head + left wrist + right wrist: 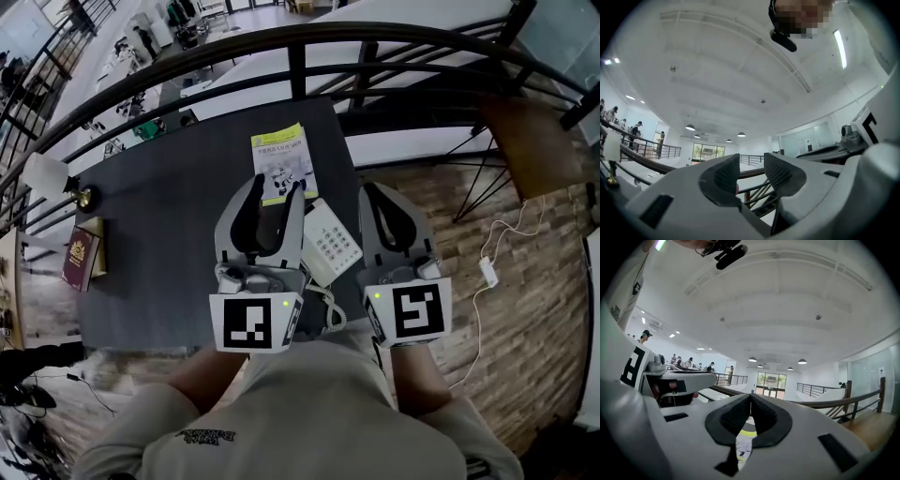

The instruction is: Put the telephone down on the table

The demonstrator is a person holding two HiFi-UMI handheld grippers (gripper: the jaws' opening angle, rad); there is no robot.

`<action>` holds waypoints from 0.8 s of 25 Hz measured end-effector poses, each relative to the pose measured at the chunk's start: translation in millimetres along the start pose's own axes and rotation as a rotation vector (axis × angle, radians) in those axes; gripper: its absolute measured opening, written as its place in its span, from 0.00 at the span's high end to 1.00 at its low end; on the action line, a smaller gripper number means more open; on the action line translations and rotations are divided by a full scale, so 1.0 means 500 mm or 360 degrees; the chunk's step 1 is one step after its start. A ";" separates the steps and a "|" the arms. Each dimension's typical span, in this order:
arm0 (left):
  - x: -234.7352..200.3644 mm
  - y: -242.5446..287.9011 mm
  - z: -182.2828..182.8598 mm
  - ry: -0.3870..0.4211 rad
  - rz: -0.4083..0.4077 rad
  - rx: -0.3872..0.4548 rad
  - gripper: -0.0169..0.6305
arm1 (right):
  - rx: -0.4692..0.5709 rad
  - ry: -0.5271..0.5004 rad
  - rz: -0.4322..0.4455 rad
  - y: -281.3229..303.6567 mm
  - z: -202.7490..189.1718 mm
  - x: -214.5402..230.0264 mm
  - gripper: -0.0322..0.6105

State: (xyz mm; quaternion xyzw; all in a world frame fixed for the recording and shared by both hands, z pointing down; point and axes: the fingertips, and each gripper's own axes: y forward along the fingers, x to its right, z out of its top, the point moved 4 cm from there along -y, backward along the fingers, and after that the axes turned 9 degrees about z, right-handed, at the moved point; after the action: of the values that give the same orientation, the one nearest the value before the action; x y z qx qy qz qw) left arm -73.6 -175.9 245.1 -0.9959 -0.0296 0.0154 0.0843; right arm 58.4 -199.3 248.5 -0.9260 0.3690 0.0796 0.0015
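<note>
The white telephone [330,242] lies on the dark table [159,234], keypad up, with its coiled cord [328,311] trailing toward me. My left gripper [277,187] hovers over the phone's left side and hides that part of it. Its jaws stand apart with only air between them [751,164]. My right gripper [375,190] hangs just right of the phone, beyond the table's edge. Its pads meet with nothing held [750,397]. Both grippers point out level toward the hall.
A yellow-and-white booklet [284,161] lies beyond the phone. A lamp [47,178] and a red book [80,258] sit at the table's left end. A black railing [300,56] curves behind the table. A wooden chair [534,141] and a white cable [487,272] are at the right.
</note>
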 end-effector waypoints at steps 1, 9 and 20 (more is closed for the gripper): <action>0.001 -0.005 0.007 -0.0013 -0.0022 0.0011 0.73 | 0.0029 0.0013 -0.0004 -0.003 0.010 -0.005 0.95; -0.003 -0.054 0.021 0.0061 0.0015 0.0058 0.91 | 0.0166 0.0022 0.0014 -0.040 0.025 -0.038 0.95; -0.019 -0.087 -0.038 0.0141 0.0063 0.0001 0.97 | 0.0148 0.0002 -0.0046 -0.069 -0.016 -0.056 0.95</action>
State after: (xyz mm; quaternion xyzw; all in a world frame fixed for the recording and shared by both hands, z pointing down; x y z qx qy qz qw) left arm -84.8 -136.8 271.4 -0.9960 -0.0062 -0.0269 0.0854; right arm 63.1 -155.2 258.6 -0.9302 0.3590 0.0617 0.0453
